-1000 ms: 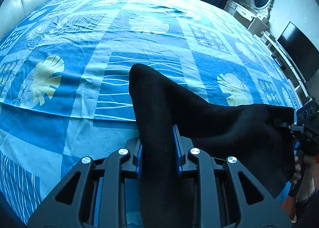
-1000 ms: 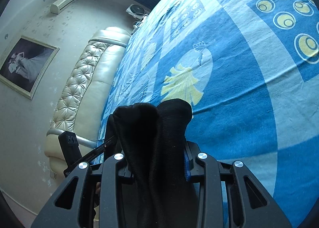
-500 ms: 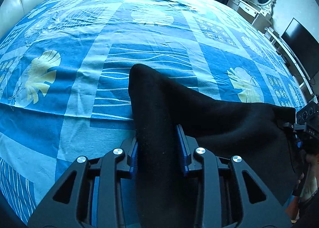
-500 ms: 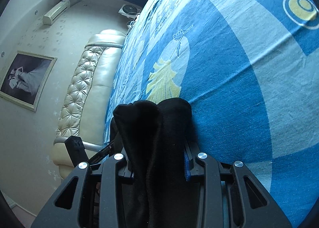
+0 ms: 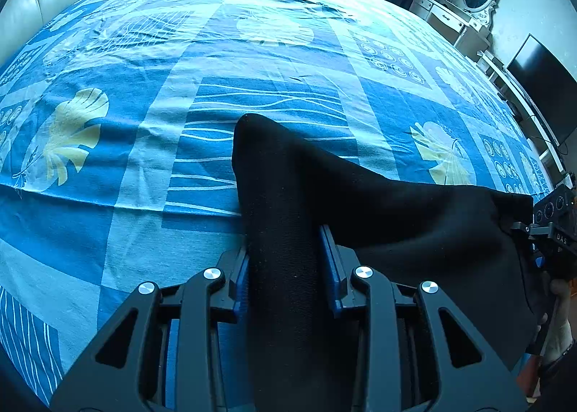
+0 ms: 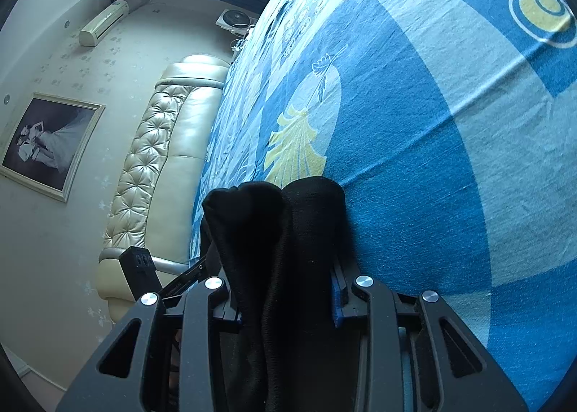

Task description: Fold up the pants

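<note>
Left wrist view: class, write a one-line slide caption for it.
Left gripper and right gripper hold black pants stretched above the blue patterned bedsheet.

**Bed surface and what's on it**

Support is a wide bed covered by a blue patchwork-print cotton sheet (image 5: pixel 151 51): dark and light blue squares, pale yellow leaf and shell motifs, wavy-line panels, ring-dot panels. Sheet lies mostly flat, with shallow creases toward the far side and one long crease running across the near left. A cream tufted leather headboard (image 6: pixel 158 145) runs along one edge of the bed. Directly on the sheet: black knit fabric pants (image 5: pixel 360 202), bunched, draped across the near edge. How much of the pants actually rests on the sheet can't be told.
</note>
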Action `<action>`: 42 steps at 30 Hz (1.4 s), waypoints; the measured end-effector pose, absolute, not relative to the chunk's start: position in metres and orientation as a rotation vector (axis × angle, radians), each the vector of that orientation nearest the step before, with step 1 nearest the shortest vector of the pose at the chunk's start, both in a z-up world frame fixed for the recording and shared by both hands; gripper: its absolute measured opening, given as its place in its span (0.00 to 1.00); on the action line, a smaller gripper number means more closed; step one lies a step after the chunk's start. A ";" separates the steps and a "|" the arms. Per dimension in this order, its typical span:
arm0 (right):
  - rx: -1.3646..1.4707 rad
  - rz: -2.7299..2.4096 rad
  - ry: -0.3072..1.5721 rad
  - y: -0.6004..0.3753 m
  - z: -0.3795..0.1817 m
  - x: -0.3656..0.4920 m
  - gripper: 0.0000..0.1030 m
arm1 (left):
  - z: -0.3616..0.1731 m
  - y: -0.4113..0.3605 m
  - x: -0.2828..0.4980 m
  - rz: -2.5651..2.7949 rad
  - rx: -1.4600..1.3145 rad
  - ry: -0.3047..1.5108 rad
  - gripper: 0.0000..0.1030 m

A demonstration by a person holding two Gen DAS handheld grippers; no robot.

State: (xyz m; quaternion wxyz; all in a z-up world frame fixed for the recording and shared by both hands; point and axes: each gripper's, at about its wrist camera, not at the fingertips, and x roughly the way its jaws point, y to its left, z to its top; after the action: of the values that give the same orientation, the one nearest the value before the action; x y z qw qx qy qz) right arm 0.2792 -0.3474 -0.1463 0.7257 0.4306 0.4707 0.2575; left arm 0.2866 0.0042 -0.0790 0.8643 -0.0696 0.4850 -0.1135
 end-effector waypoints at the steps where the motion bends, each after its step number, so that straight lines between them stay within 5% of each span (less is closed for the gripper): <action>1: 0.951 0.566 1.038 -0.347 -0.146 0.279 0.32 | -0.079 0.004 0.287 -0.238 -0.144 1.017 0.32; 9: 0.965 0.575 1.040 -0.347 -0.142 0.277 0.41 | -0.076 0.003 0.286 -0.238 -0.134 1.018 0.33; 14: 0.978 0.558 1.028 -0.352 -0.129 0.268 0.64 | -0.064 0.018 0.274 -0.233 -0.188 0.975 0.64; 17: 0.989 0.532 1.007 -0.362 -0.119 0.256 0.70 | -0.059 0.032 0.261 -0.258 -0.237 0.974 0.72; 37: 0.940 0.497 1.067 -0.348 -0.114 0.178 0.77 | -0.094 0.061 0.162 -0.392 -0.610 1.107 0.78; 42: 0.902 0.483 1.074 -0.342 -0.115 0.181 0.75 | -0.096 0.050 0.160 -0.407 -0.636 1.101 0.73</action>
State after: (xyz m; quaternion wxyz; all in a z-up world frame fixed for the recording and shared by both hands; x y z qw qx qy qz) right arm 0.1807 -0.3420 -0.1147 0.7372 0.4109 0.4892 0.2200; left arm 0.1603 0.0501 -0.0955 0.7854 -0.2951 0.5103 -0.1889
